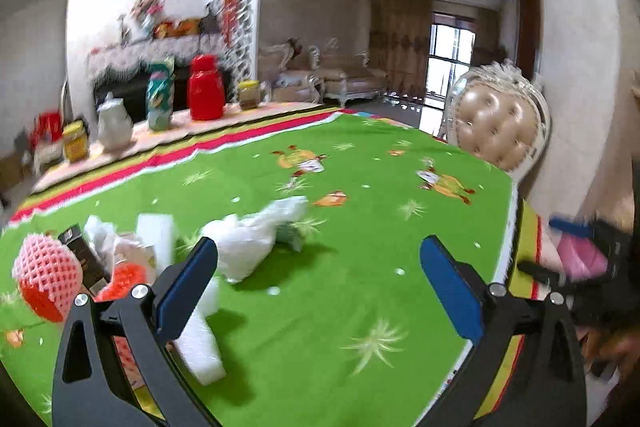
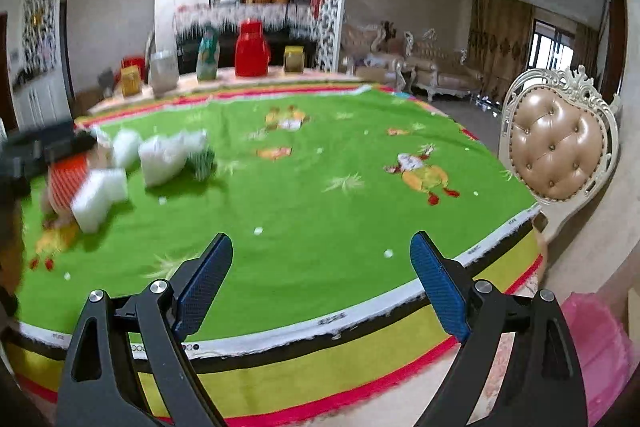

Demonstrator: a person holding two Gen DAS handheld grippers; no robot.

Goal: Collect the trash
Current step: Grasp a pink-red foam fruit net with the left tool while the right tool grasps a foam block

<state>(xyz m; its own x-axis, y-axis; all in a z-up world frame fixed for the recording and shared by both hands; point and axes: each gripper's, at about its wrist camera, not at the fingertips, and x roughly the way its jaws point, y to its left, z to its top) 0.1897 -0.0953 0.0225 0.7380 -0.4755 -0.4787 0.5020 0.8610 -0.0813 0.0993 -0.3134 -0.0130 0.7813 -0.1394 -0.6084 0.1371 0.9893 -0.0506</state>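
**Two open grippers over the green table, trash lying at the left**

While both grippers hang above the table, nothing is between their fingers. The left gripper (image 1: 319, 285) has its blue pads spread very wide, and only the green tablecloth (image 1: 360, 163) shows in the gap. The right gripper (image 2: 321, 283) is also wide open and empty, and it stands near the front edge of the table, where the cloth has yellow, black and red stripes.

The trash lies together on the left part of the cloth. A crumpled white plastic bag (image 1: 248, 239) is the nearest to the middle. A white foam block (image 1: 200, 343) lies just beside the left finger of the left gripper, partly hidden behind it. Further left are a pink foam fruit net (image 1: 44, 267), an orange net (image 1: 126, 275) and a small dark box (image 1: 82, 255), all close to each other. The picture is blurred there, so I cannot tell which pieces touch.

At the far edge stand a red jug (image 1: 206, 87) and a white teapot (image 1: 114, 125). A padded chair (image 2: 558, 151) stands at the right side, and a pink bin (image 2: 596, 343) is on the floor below the table edge.
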